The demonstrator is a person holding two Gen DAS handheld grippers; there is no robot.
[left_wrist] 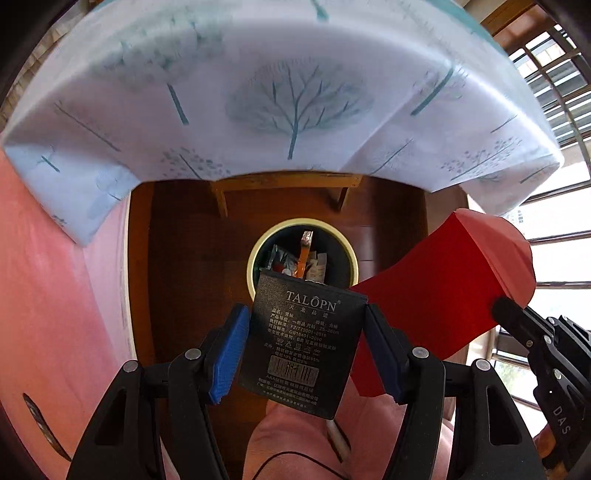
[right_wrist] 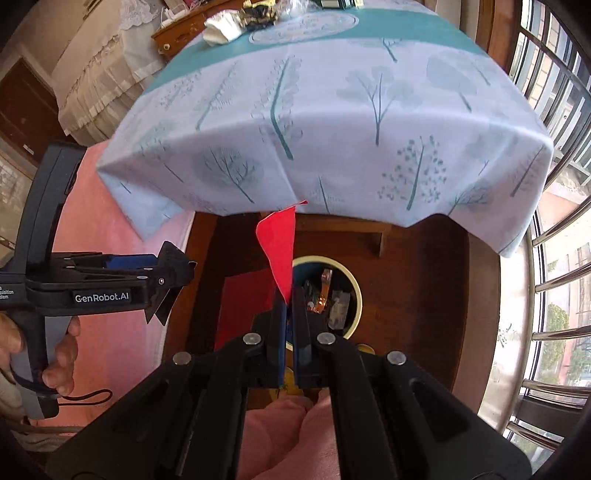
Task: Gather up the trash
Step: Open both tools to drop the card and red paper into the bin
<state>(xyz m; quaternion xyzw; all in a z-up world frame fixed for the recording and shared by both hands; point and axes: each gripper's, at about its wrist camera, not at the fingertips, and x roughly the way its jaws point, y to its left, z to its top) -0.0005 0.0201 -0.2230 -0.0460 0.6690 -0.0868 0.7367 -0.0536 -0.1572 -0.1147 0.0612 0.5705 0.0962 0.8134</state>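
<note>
A black "TALOPN" packet [left_wrist: 306, 343] is clamped by its side edges between the blue pads of my left gripper [left_wrist: 306, 315]. Straight below it stands a round bin [left_wrist: 258, 251] with a pale rim, wrappers inside. My right gripper [right_wrist: 290, 306] is shut on a sheet of red paper [right_wrist: 279, 243], which sticks up over the same bin [right_wrist: 354, 284]. The left wrist view shows that red paper [left_wrist: 443, 295] to the right of the packet, with the right gripper [left_wrist: 506, 308] at its edge. In the right wrist view the left gripper [right_wrist: 177, 273] sits at the left, a hand on its handle.
A table under a white tree-print cloth [right_wrist: 332, 129] overhangs the space beyond the bin, with a wooden stool [left_wrist: 284, 182] beneath it. More litter [right_wrist: 236, 18] lies on the far tabletop. Pink fabric [left_wrist: 55, 295] borders the left, barred windows [right_wrist: 554, 295] the right.
</note>
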